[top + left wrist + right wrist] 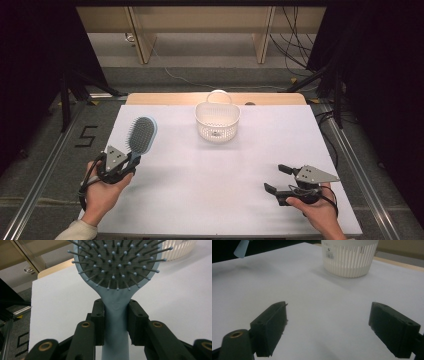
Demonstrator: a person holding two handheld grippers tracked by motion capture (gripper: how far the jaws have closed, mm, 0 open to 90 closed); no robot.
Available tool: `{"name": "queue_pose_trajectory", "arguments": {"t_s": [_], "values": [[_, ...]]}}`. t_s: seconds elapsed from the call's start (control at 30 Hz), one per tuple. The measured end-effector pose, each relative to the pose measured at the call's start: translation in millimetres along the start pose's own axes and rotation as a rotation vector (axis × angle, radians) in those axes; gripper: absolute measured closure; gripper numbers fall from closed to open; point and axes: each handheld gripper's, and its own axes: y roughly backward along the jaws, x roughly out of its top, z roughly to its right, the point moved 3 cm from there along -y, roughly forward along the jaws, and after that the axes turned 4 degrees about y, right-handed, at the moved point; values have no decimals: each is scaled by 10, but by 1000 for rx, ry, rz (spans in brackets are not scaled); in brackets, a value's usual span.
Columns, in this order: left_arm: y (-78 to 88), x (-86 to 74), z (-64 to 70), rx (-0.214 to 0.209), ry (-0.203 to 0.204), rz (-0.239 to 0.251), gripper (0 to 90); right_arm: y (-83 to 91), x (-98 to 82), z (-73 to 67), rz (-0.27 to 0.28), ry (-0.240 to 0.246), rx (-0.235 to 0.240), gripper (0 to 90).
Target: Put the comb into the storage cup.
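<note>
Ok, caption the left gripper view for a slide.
Left gripper fingers clamp the blue hairbrush handle above the white table.

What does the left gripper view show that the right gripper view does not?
Left gripper view alone: the left claw shut on the brush at the neck of its handle, the bristled head up close, and the floor beside the table.

Right gripper view alone: the right claw open with nothing between its jaws, and a barcode label on the basket.

Both: the white table and the white slatted basket; the brush too, though the right gripper view catches just a pale blue tip at its top left.
</note>
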Motion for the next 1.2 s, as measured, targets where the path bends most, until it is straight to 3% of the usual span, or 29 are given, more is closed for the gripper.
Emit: {"name": "queue_pose_trajectory", "arguments": {"t_s": [0.2,0.6,0.77,1.2], "values": [[15,30,-7,7,-7,55,700,-2,0,-1,1,-1,1,158],[-10,27,-2,15,-15,47,700,-3,-1,-1,0,-2,1,158],[-8,27,-16,18,1,54,700,-1,0,-1,-1,0,-1,158],[-14,45,7,27,-16,78,700,0,0,0,-1,-1,-2,158]]}}
